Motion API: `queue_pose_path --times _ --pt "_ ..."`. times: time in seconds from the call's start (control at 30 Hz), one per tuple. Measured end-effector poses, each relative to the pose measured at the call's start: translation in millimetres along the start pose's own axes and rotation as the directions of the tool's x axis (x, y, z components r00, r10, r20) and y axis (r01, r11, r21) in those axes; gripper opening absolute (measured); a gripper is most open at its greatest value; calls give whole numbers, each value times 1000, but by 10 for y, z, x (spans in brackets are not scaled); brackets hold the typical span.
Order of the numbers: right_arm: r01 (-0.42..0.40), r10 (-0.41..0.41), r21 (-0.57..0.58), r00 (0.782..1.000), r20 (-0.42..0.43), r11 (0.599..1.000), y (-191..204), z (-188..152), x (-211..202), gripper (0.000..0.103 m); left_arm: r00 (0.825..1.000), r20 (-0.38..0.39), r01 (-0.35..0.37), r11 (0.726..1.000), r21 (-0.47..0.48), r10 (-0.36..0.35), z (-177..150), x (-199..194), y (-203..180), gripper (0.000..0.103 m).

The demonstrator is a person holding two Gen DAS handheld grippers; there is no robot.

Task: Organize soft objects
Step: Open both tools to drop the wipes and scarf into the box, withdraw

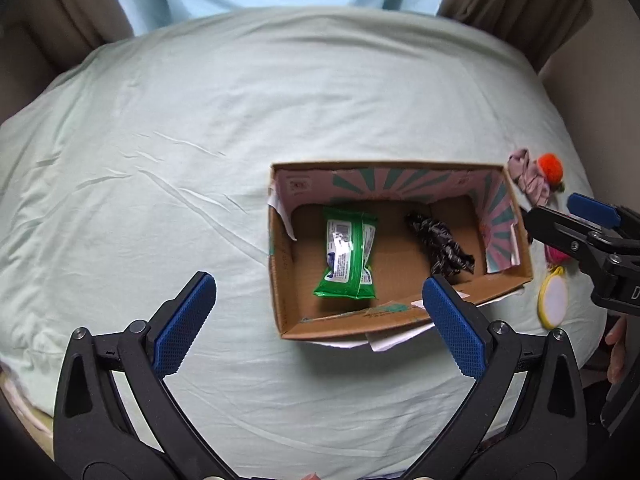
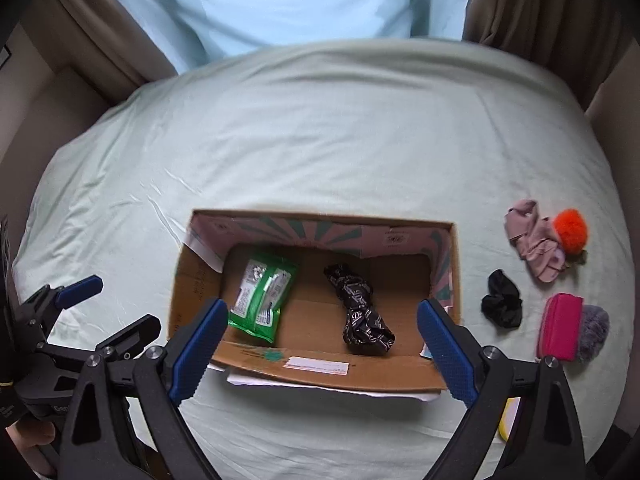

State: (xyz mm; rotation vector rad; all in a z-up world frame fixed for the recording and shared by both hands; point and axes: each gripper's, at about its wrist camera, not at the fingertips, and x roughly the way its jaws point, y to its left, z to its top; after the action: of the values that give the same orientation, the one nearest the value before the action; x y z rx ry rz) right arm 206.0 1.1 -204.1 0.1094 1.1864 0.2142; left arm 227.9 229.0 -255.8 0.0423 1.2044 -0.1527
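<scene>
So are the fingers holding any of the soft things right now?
No, nothing is held. Both the left gripper and the right gripper are wide open above the box, with nothing between their fingers.

Nothing here reads clearly. The green plastic wipes packet (image 1: 347,258) in the open brown cardboard box (image 1: 280,280) carries a white printed label, its print too small to make out. The white sticker (image 2: 316,365) on the box's near flap is blurred too. The black patterned fabric bundle (image 2: 360,312) shows pale markings, illegible.
</scene>
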Motion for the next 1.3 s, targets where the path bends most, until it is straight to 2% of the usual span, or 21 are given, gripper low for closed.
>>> queue_pose_path --times 0.13,0.27,0.43,0.5,0.7,0.9,1.13,1.3 --pt "53 -54 6 997 62 999 87 -21 -406 94 998 62 16 1000 -17 -15 -47 -349 57 103" --pt "97 -98 17 984 146 995 132 -95 -837 94 992 127 23 1000 -19 -21 -93 -683 64 103" --pt "210 -216 53 943 252 976 132 -280 -1351 94 976 216 16 1000 11 -18 -139 -1046 -24 103" --pt "217 -231 82 935 269 973 90 -369 -1493 94 970 243 23 1000 14 -26 -165 -1177 -62 103" --pt "230 -280 194 915 292 954 -116 -722 -1819 94 956 288 43 999 17 -46 -235 -1410 -196 103" --pt "262 -335 264 899 283 928 -411 -1006 -1968 94 947 311 73 997 29 -78 -265 -1554 -462 103" --pt "276 -359 301 894 269 913 -835 -1222 -2101 94 940 318 95 991 96 -121 -236 -1623 -1083 103" --pt "260 -346 326 907 240 909 -1224 -1337 -2096 94 942 298 108 982 158 -152 -212 -1584 -1664 103"
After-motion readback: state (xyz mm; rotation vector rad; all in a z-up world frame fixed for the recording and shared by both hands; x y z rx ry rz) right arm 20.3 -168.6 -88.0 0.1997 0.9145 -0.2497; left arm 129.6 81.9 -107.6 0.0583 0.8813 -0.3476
